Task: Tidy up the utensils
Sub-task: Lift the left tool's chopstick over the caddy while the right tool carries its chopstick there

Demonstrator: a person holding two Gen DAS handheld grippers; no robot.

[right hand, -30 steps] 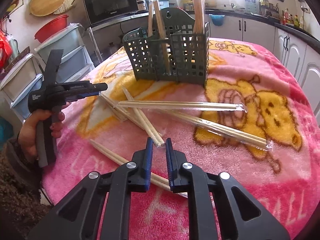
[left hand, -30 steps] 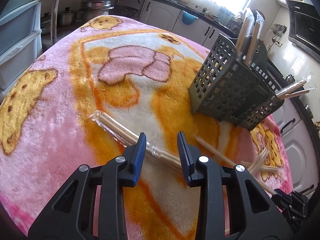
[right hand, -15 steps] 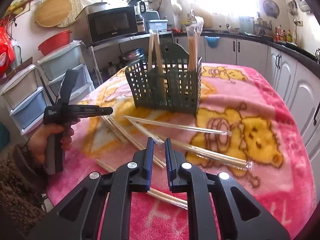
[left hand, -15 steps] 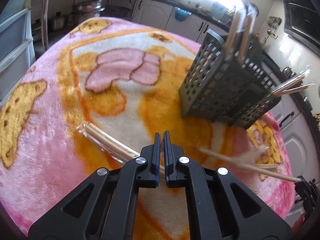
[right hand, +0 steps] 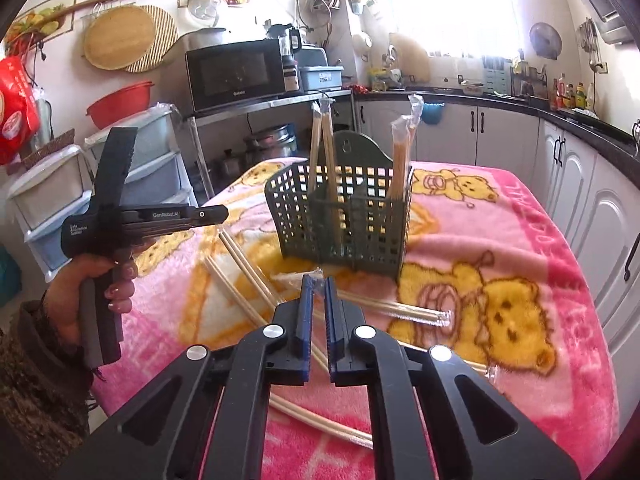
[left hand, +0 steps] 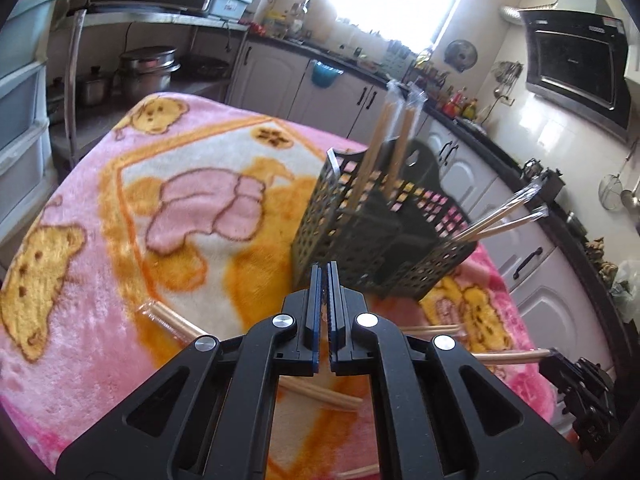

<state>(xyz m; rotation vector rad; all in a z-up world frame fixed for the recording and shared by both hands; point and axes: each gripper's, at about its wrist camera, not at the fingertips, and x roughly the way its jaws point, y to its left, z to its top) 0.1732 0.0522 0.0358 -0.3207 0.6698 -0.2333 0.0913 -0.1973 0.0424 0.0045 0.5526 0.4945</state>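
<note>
Pinching what appears to be the crinkled end of a clear-wrapped pair of wooden chopsticks (right hand: 392, 306), the right gripper (right hand: 319, 292) is listed with jaws nearly together. The rest of that pair lies on the table, just in front of the dark green perforated plastic basket (right hand: 344, 232).

Left gripper (left hand: 325, 280): jaws closed flat, nothing seen between them.

Loose wooden chopsticks (right hand: 248, 276): scattered and crossing on the pink bear-print plush blanket (right hand: 520, 240).

Risks noted:
- The sticks could be slipped out of a grip taken on wrapper alone.
- A dangling far end could be snagged on the basket wall, or the basket tipped by it.
- Crossed neighbours could be dragged along.
</note>
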